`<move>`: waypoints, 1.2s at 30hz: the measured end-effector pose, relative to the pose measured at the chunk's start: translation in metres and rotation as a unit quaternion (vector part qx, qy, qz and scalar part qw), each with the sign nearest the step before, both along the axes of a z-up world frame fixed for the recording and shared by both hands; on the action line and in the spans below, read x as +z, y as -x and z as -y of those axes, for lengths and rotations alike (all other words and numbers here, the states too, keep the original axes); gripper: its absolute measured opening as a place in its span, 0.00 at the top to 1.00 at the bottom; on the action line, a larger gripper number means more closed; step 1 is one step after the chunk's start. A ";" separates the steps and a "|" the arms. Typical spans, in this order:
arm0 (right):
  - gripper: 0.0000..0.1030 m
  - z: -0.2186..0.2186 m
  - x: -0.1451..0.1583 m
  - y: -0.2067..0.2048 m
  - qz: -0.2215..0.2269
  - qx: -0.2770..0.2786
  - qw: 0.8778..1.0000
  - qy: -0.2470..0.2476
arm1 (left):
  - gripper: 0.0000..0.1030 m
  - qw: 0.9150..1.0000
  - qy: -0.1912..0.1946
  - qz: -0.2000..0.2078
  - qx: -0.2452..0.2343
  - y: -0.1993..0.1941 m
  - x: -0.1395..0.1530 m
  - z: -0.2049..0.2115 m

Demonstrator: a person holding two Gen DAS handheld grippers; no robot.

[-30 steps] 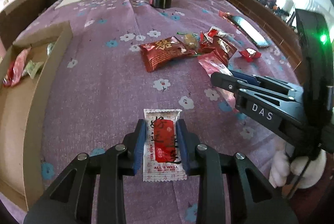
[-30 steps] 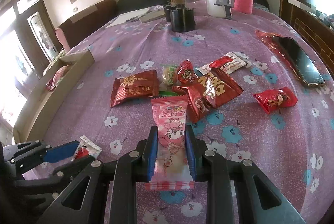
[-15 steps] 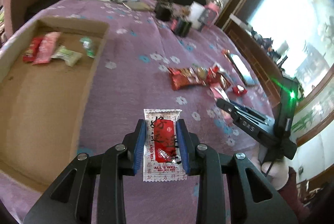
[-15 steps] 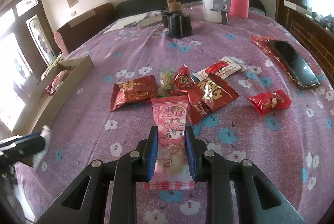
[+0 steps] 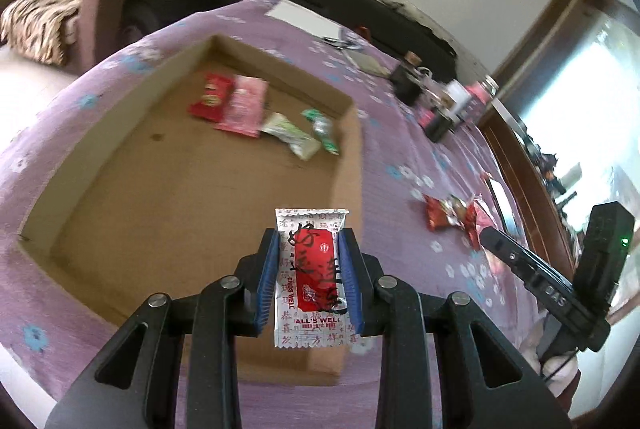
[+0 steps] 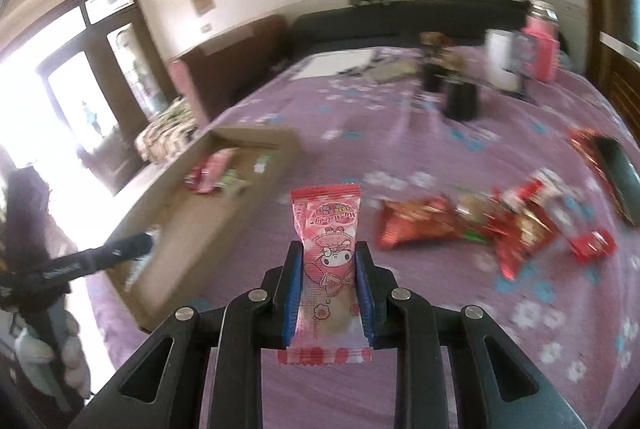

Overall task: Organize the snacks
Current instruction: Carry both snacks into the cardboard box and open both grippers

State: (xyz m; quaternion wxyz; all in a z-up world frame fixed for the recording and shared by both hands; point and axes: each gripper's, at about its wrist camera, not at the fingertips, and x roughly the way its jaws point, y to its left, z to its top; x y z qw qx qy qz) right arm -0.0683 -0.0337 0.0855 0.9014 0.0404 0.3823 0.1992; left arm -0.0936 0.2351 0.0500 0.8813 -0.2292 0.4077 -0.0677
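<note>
Snack [image 5: 311,271] now over box [image 5: 192,197]

Daylight from overexposed windows [image 6: 44,117] blows out one side of each view. Both fisheye frames bend strongly and darken at the corners. Motion blur smears the snacks [image 6: 480,221] and bedspread [image 6: 400,133]; the tongs stay sharp.
</note>
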 end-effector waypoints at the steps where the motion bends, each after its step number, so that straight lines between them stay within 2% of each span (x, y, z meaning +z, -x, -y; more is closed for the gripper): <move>1: 0.76 -0.011 0.002 -0.003 -0.003 0.013 1.000 -0.001 | 0.74 1.000 0.002 -0.001 0.005 -0.001 0.000 -0.006; 10: 0.76 -0.110 -0.004 -0.037 -0.038 0.103 0.994 0.005 | 0.73 0.999 -0.028 -0.016 0.040 -0.045 0.005 -0.049; 19: 0.76 -0.175 -0.036 -0.067 -0.081 0.154 0.984 0.029 | 0.73 0.994 -0.047 -0.093 0.031 -0.095 -0.023 -0.050; 23: 0.76 -0.183 -0.046 -0.079 -0.083 0.150 0.984 0.053 | 0.73 0.989 -0.068 -0.122 0.040 -0.116 -0.033 -0.049; 30: 0.76 -0.178 -0.053 -0.103 -0.080 0.119 0.987 0.072 | 0.72 0.988 -0.081 -0.125 0.045 -0.139 -0.033 -0.045; 36: 0.75 -0.181 -0.053 -0.110 -0.072 0.112 0.988 0.083 | 0.70 0.989 -0.055 -0.129 0.055 -0.136 -0.031 -0.055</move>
